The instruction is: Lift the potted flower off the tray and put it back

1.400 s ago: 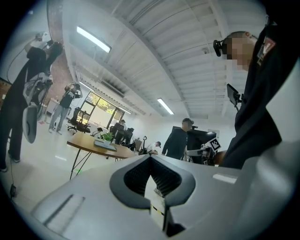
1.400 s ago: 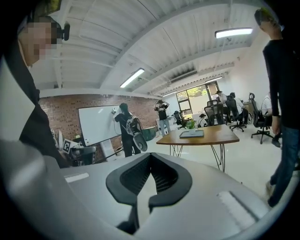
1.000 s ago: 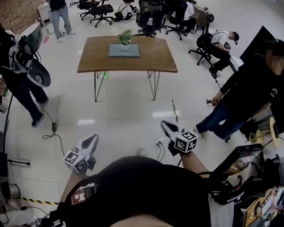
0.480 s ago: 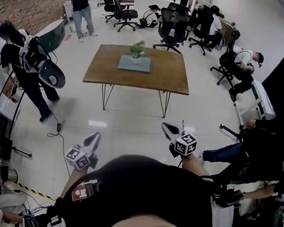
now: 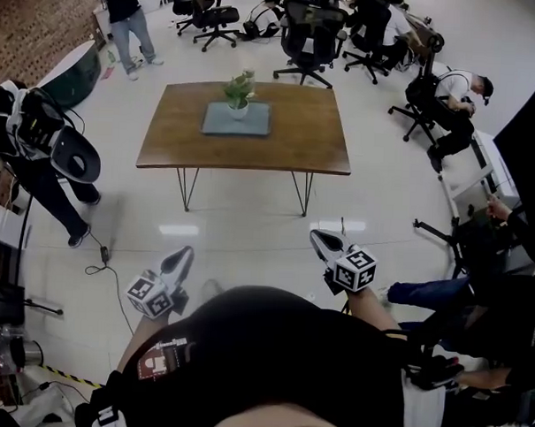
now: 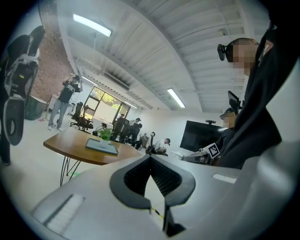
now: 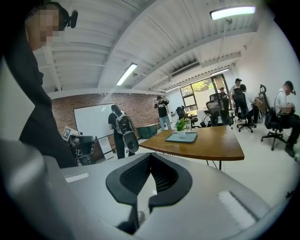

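Flower pot [image 5: 238, 110] upright on tray [image 5: 254, 124], on table [image 5: 315, 144] well ahead of left gripper [image 5: 184, 254] and right gripper [image 5: 319, 240], both closed and empty; probably light, leaves fragile: grasp the rigid pot's sides.

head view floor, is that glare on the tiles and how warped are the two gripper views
Head view: yes, pale glare patches lie on the glossy floor in front of the table, whose straight edges bow outward. Left gripper view: strong fisheye warp, dark rounded corners, a bright strip light. Right gripper view: same warp, with the ceiling lamp blown out white.
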`<state>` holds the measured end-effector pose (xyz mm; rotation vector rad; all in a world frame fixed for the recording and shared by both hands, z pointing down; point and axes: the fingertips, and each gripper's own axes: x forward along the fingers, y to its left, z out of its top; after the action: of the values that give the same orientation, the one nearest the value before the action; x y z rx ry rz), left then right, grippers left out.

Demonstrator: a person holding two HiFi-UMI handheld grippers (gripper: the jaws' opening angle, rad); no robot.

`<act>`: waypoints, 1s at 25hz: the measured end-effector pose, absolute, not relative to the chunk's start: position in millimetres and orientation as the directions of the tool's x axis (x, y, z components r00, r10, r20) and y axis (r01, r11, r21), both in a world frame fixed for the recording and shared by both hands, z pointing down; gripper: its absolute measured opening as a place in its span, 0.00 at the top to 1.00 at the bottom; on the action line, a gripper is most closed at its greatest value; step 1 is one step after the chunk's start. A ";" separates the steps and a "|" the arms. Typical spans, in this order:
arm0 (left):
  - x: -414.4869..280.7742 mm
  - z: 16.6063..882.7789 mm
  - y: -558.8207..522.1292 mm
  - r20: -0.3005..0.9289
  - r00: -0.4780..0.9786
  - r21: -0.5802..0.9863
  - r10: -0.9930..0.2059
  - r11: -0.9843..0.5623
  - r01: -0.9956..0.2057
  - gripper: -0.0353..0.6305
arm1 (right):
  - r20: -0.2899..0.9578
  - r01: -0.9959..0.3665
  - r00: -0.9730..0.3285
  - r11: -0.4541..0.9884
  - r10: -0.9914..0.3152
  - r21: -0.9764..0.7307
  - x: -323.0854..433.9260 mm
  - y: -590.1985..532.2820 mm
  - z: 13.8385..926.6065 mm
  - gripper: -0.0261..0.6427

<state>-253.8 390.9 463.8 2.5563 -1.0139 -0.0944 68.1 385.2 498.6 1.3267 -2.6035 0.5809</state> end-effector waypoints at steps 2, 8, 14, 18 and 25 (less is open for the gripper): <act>-256.5 468.7 368.1 0.068 0.755 0.376 -0.652 -0.684 -0.625 0.95 | 0.322 -0.821 -0.571 0.515 -0.755 -0.247 65.1 367.8 497.0 0.94; -285.7 481.3 276.8 0.040 0.802 0.414 -0.596 -0.721 -0.556 0.95 | 0.338 -0.867 -0.498 0.454 -0.798 -0.205 32.0 300.6 481.3 0.94; -333.7 478.1 196.1 0.034 0.850 0.390 -0.526 -0.776 -0.496 0.95 | 0.341 -0.902 -0.431 0.392 -0.835 -0.181 -15.6 237.6 467.8 0.94; -349.8 474.0 152.7 0.031 0.855 0.365 -0.517 -0.791 -0.491 0.95 | 0.346 -0.902 -0.433 0.399 -0.832 -0.168 -35.6 198.2 460.4 0.94; -343.5 479.2 104.3 0.025 0.836 0.366 -0.549 -0.773 -0.518 0.95 | 0.354 -0.885 -0.465 0.432 -0.812 -0.172 -30.7 132.9 469.1 0.94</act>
<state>-343.5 104.3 479.2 2.6545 -0.8003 -0.1179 -30.7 132.9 469.1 1.4864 -2.4667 0.4946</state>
